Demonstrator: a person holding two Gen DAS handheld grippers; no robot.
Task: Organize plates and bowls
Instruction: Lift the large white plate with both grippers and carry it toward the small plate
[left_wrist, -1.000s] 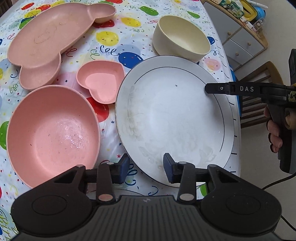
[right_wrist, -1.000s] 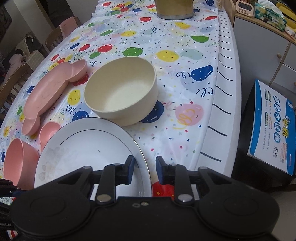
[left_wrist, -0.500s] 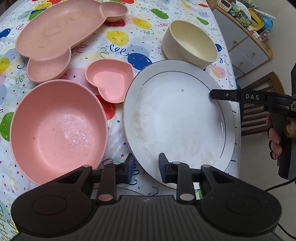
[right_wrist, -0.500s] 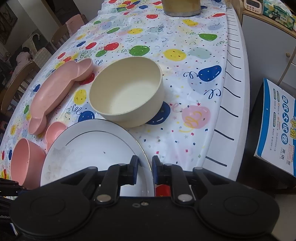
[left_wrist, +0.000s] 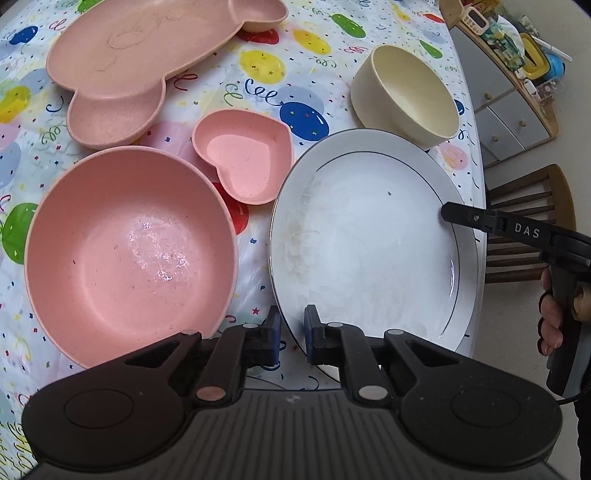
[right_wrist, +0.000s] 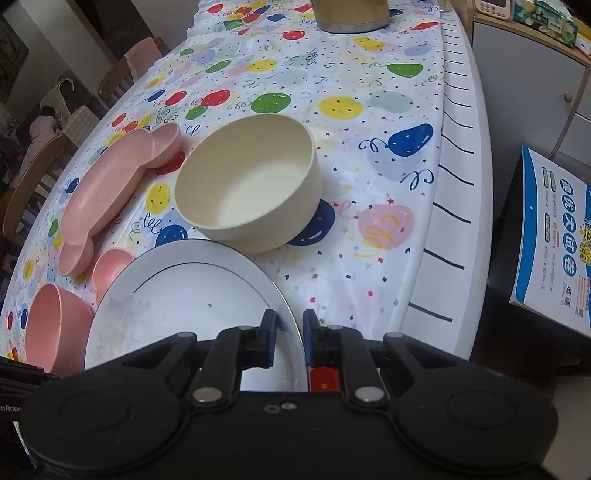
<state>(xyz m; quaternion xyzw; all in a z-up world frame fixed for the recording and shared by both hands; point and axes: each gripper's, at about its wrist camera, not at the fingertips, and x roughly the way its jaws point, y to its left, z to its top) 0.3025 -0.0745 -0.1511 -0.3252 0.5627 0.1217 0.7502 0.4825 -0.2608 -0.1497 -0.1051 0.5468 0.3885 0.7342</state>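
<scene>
Your left hand-held gripper (left_wrist: 291, 334) is clamped on the near rim of the white plate (left_wrist: 369, 236), at the plate's 7 o'clock in the left wrist view, with the rim pinched between the blue pads. Your right hand-held gripper (right_wrist: 289, 334) straddles the same plate (right_wrist: 177, 306) at its right edge; its jaws stand narrow with the rim between the pads, gripping it. In the left view that right hand-held gripper (left_wrist: 448, 216) reaches in from 3 o'clock, its black finger lying over the plate's rim, and your hand (left_wrist: 550, 317) wraps the handle at the picture's right edge.

The plate sits on the worktop (left_wrist: 266, 92), on a balloon-print cloth, near the right-hand edge. The cream bowl (left_wrist: 404, 94) stands at the plate's 1 o'clock, just beside its rim. The pink heart dish (left_wrist: 242, 155) lies at the plate's 10 o'clock, close to it. The big pink bowl (left_wrist: 129, 251) sits at the plate's 9 o'clock, apart from it by a strip of cloth. The pink divided tray (left_wrist: 144, 62) lies beyond both, at 11 o'clock.
</scene>
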